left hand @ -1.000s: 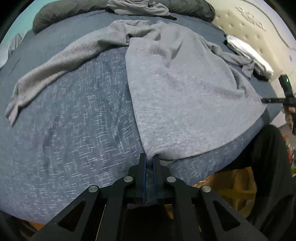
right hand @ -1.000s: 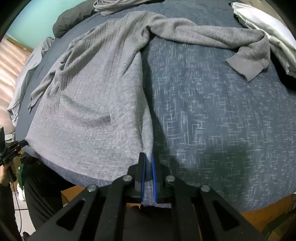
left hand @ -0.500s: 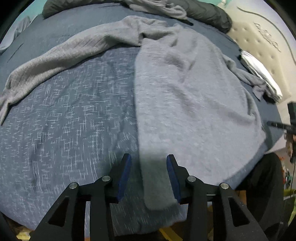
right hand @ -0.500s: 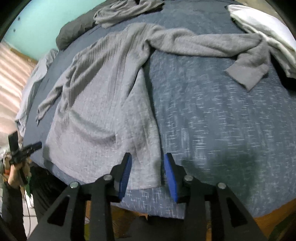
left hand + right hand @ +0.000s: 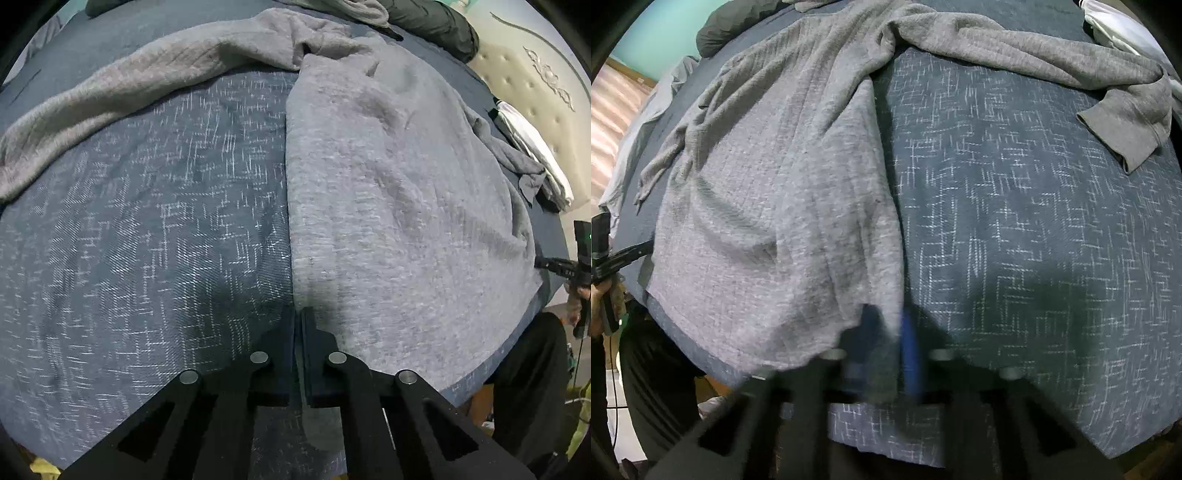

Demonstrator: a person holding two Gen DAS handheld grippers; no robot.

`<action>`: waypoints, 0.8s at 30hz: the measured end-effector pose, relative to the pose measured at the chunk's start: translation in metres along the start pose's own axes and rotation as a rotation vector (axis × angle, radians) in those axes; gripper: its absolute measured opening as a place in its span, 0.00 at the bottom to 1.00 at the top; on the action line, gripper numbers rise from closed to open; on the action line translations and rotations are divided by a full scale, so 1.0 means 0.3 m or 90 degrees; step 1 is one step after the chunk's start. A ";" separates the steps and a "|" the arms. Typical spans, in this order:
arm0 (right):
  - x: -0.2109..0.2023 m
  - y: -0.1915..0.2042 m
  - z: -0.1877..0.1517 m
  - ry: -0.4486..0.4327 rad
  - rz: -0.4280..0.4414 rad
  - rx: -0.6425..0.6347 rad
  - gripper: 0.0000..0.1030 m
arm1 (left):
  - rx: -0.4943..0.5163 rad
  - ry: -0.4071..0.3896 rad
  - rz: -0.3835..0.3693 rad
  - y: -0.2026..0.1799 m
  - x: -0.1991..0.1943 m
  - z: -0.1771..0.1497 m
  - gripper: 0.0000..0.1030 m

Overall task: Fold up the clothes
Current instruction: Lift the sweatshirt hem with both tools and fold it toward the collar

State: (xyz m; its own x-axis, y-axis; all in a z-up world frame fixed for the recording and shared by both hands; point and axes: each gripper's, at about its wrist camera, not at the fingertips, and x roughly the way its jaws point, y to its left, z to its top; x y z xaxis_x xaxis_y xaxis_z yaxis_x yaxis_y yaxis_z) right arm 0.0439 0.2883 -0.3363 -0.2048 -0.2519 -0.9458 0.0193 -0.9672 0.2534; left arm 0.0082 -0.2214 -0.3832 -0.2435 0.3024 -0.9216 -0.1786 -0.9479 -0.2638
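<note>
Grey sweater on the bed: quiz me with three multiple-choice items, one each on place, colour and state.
1. Where does the sweater's hem lie?
A. at the near bed edge
B. by the headboard
C. on the floor

2. What colour is the bedcover?
A. red
B. dark blue with white flecks
C. plain white

3. How are the sleeves?
A. folded over the body
B. rolled up
C. spread out sideways

Answers:
1 A: the grey sweater ends with its hem along the near edge.
2 B: the bedcover is dark blue, flecked white.
3 C: one sleeve stretches one way and the other sleeve the opposite way.
</note>
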 end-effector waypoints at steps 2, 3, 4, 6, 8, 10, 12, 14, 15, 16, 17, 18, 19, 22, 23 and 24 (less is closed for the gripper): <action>-0.021 -0.001 -0.007 -0.008 0.001 -0.002 0.03 | 0.009 -0.005 0.005 -0.009 -0.030 -0.009 0.03; -0.034 -0.003 -0.012 -0.013 0.002 -0.004 0.02 | 0.016 -0.009 0.010 -0.015 -0.048 -0.015 0.03; -0.052 -0.004 -0.018 -0.021 -0.003 -0.007 0.02 | 0.021 -0.013 0.012 -0.022 -0.066 -0.021 0.03; -0.090 -0.010 -0.022 -0.035 -0.006 -0.007 0.02 | 0.029 -0.023 0.016 -0.035 -0.102 -0.033 0.03; -0.122 -0.015 -0.027 -0.044 -0.010 -0.006 0.02 | 0.033 -0.023 0.018 -0.044 -0.119 -0.046 0.02; -0.131 -0.015 -0.035 -0.041 -0.013 -0.006 0.02 | 0.028 -0.012 0.023 -0.022 -0.098 -0.037 0.03; -0.106 -0.016 -0.038 -0.029 -0.010 -0.001 0.02 | 0.015 0.000 0.020 -0.014 -0.079 -0.026 0.03; -0.069 -0.012 -0.033 -0.021 0.002 0.007 0.02 | 0.001 0.003 0.012 -0.013 -0.081 -0.010 0.05; -0.062 -0.015 -0.028 -0.022 0.009 0.016 0.03 | -0.006 0.001 0.008 -0.012 -0.090 -0.002 0.05; -0.056 -0.018 -0.023 -0.023 0.015 0.026 0.04 | -0.006 -0.002 0.010 -0.012 -0.105 0.012 0.05; -0.061 -0.022 -0.015 -0.026 0.018 0.035 0.04 | -0.006 -0.005 0.013 -0.012 -0.121 0.025 0.05; -0.072 -0.021 -0.010 -0.029 0.020 0.037 0.05 | -0.002 -0.015 0.028 -0.012 -0.148 0.051 0.06; -0.095 -0.024 0.002 -0.039 0.018 0.035 0.05 | 0.000 -0.024 0.033 -0.010 -0.170 0.073 0.07; -0.175 -0.036 0.059 -0.079 0.010 0.021 0.12 | 0.001 -0.057 0.049 -0.002 -0.239 0.162 0.16; -0.205 -0.040 0.087 -0.095 0.008 0.016 0.15 | 0.006 -0.070 0.048 -0.007 -0.260 0.201 0.18; -0.239 -0.045 0.132 -0.117 0.008 0.015 0.22 | 0.010 -0.083 0.046 -0.012 -0.282 0.240 0.18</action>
State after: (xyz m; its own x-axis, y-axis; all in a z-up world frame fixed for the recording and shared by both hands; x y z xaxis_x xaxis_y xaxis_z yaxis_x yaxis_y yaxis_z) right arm 0.0197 0.3208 -0.2640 -0.3804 -0.2511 -0.8901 0.0007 -0.9625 0.2712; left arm -0.0391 -0.2362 -0.2838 -0.3785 0.2443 -0.8928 -0.1711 -0.9664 -0.1919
